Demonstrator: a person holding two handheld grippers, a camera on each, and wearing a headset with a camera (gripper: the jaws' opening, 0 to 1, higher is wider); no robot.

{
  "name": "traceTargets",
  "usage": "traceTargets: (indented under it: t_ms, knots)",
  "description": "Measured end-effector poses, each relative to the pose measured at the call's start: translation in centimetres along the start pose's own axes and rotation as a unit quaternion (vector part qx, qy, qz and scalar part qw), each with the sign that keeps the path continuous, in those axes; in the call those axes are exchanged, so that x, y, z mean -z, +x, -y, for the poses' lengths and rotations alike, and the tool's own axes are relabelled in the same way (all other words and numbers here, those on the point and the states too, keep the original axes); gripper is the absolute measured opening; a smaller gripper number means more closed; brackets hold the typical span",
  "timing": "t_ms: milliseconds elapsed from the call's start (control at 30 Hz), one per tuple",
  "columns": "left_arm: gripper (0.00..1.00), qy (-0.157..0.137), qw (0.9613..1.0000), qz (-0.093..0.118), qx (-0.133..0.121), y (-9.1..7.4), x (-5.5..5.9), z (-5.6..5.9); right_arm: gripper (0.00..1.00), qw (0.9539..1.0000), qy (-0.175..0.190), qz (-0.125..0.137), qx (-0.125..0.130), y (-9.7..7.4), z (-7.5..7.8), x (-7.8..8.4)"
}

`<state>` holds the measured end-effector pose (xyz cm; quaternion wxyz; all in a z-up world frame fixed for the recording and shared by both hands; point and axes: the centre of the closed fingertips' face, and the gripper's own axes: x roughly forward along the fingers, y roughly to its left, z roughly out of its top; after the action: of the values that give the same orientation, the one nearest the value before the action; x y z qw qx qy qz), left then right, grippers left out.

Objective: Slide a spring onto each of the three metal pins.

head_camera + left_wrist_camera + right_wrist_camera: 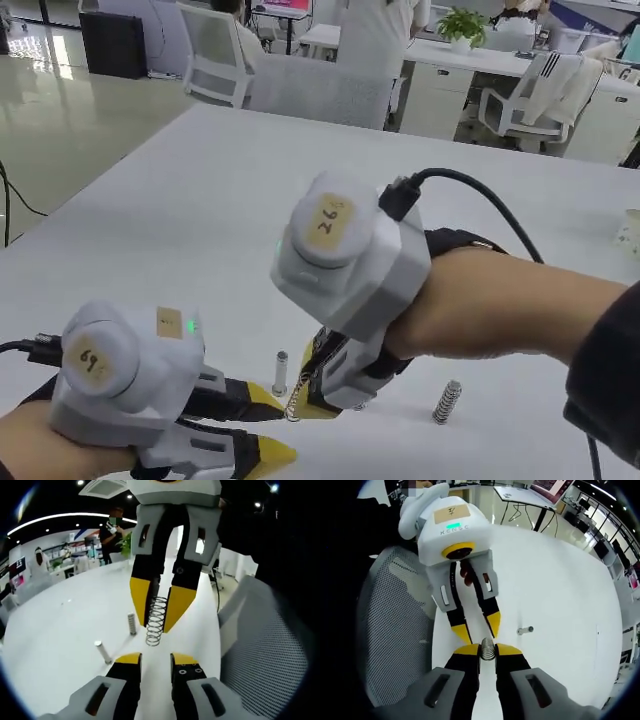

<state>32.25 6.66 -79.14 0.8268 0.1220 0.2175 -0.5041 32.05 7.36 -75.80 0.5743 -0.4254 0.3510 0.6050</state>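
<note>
the right gripper (488, 652) is closed down narrow on a spring (156, 621). its yellow tips pinch the coil near the upper end, so the rest hangs out below them, slightly tilted. in the head view that spring sits just beside the bare pin (281, 372), which stands upright on the white table (200, 230). whether the spring's lower end touches the table i cannot tell.

the left gripper (156, 659) stands partly open, with a modest gap between its yellow tips, holding nothing and touching nothing. it faces the right gripper tip to tip, near but apart. a loaded pin (446, 401), already carrying a spring of its own, stands on the other side of the right gripper from the bare pin.

a yellowish sticker (330, 222) on the right gripper's round cap reads "26" in handwriting, followed by a mark too faint to make out. the cap sticker (90, 362) on the left gripper reads "69". in the right gripper view, the left gripper's white body carries printed grey letters that look like "kensc", though the last ones are blurred. above them is a tan label (451, 514) with a scrawl i cannot read.
</note>
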Motion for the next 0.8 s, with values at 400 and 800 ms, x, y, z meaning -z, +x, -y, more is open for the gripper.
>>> traceTargets:
  t_ms: [400,800]
  knots:
    - [0.41,-0.031,0.9979,-0.004,-0.057,-0.7,0.4,-2.4,0.08,0.9993,0.014,0.013,0.031,-1.3,2.5,-0.2]
    - [0.54,-0.064,0.9953,0.008,-0.071,-1.2,0.4,-3.4,0.08,0.9986,0.014,0.002,0.051,-1.0,5.5,-0.6]
